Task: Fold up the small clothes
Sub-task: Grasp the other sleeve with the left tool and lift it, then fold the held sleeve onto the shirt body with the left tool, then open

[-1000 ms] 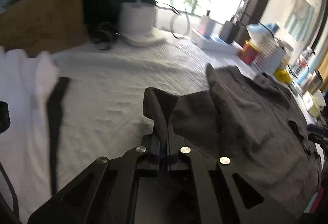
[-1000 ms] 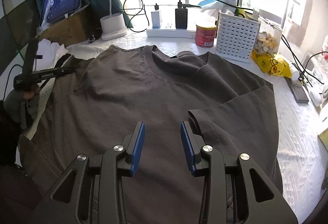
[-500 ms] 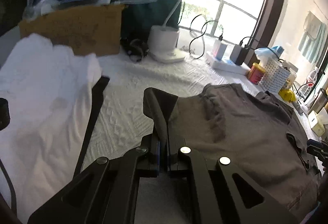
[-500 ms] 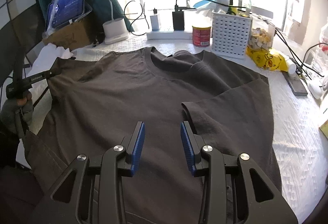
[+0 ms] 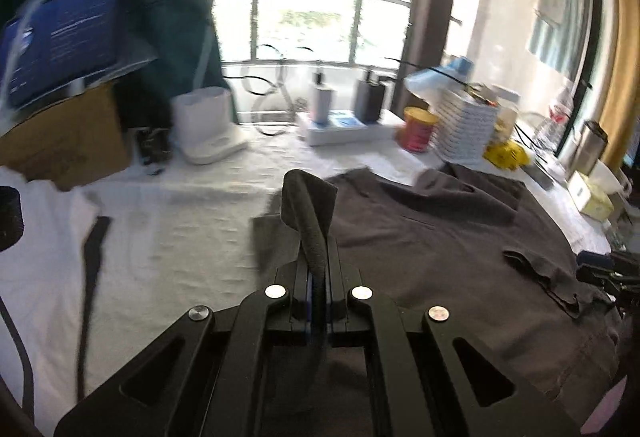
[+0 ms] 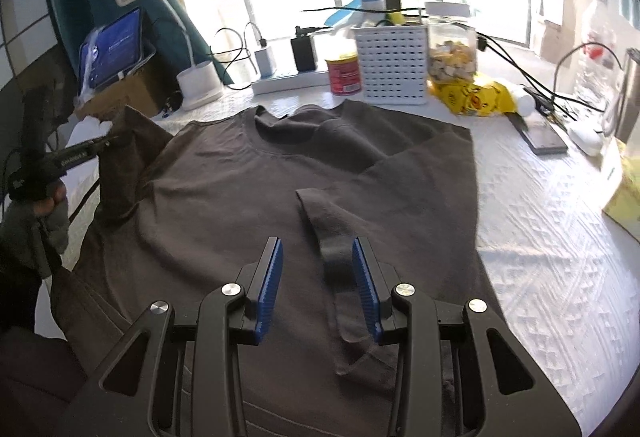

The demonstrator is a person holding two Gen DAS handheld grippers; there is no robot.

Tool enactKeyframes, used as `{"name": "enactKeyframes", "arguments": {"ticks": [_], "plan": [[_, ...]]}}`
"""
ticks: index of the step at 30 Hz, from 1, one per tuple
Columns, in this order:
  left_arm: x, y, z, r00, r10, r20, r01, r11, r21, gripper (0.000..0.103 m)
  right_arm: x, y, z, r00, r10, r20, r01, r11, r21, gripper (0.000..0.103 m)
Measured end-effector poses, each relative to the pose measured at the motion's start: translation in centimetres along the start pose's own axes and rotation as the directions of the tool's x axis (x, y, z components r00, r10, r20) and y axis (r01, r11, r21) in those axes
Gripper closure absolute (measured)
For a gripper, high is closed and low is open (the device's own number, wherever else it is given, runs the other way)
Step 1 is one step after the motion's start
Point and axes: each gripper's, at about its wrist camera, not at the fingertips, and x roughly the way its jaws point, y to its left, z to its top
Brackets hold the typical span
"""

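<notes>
- While the shirt [image 6: 304,173] lies flat on the counter [image 6: 540,205], its cloth looks soft, light and limp; I would hold it at a hem or sleeve edge.
- Left gripper [image 5: 318,277] pinches the left sleeve [image 5: 308,205], lifted.
- Right gripper [image 6: 318,289] has fingers half apart, holding nothing.
- No writing can be read.

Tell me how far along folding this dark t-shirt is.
Early. Done: the dark t-shirt lies spread on the white tablecloth, one sleeve already folded inward. In hand: the left hand-held gripper is shut on the other sleeve, lifted. Left: the body folds. The right hand-held gripper is open.
</notes>
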Motion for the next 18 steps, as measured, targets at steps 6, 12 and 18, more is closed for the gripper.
{"name": "enactKeyframes", "arguments": {"ticks": [6, 12, 18], "plan": [[2.7, -3.2, -0.6, 0.996, -0.041, -0.08, 0.043, 0.999, 0.028, 0.1, -0.6, -2.1, -0.9, 1.0, -0.019, 0.01, 0.019, 0.999, 0.044, 0.065], [6.8, -5.6, -2.1, 0.965, -0.065, -0.253, 0.075, 0.997, 0.03, 0.093, -1.1, -3.2, -1.5, 0.999, -0.029, 0.015, 0.028, 0.997, 0.069, 0.065], [6.1, -8.3, -3.1, 0.948, -0.144, -0.282, 0.166, 0.984, 0.055, 0.039, -0.8, -3.4, -1.7, 0.999, -0.035, 0.011, 0.034, 0.996, 0.083, 0.065]]}}
